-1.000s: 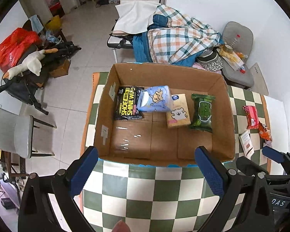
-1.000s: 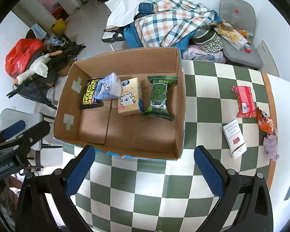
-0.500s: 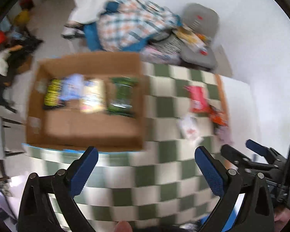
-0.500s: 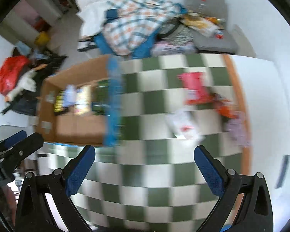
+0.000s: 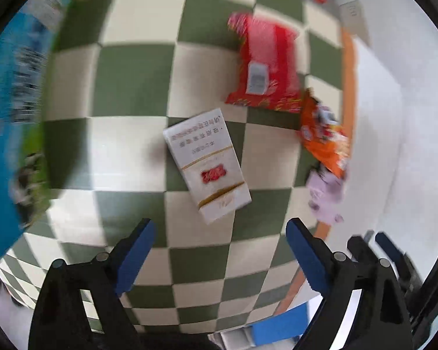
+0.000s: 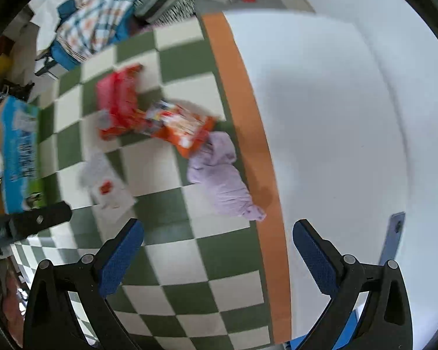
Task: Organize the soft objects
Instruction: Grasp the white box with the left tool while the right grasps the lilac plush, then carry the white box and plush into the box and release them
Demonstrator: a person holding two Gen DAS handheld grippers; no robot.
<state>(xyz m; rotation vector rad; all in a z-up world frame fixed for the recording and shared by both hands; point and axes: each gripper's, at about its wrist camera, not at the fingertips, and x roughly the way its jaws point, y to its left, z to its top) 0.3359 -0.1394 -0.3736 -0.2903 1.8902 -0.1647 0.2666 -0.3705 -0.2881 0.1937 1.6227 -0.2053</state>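
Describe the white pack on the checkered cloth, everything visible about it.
The white pack is a flat rectangular packet, glossy like plastic wrap, with grey print at one end, gold stripes and a red emblem. It lies flat and skewed across the green and cream squares of the checkered cloth, apart from the red packet, touching nothing else. No tongs touch it.

Green-white check cloth [image 5: 125, 157] — red pack [image 5: 265, 64].

Background items, non-task
Plaid blanket [image 6: 96, 14] is lying heaped beyond the green-and-white checkered tablecloth [image 6: 172, 250]; white wall [image 6: 350, 116] is filling the right side.
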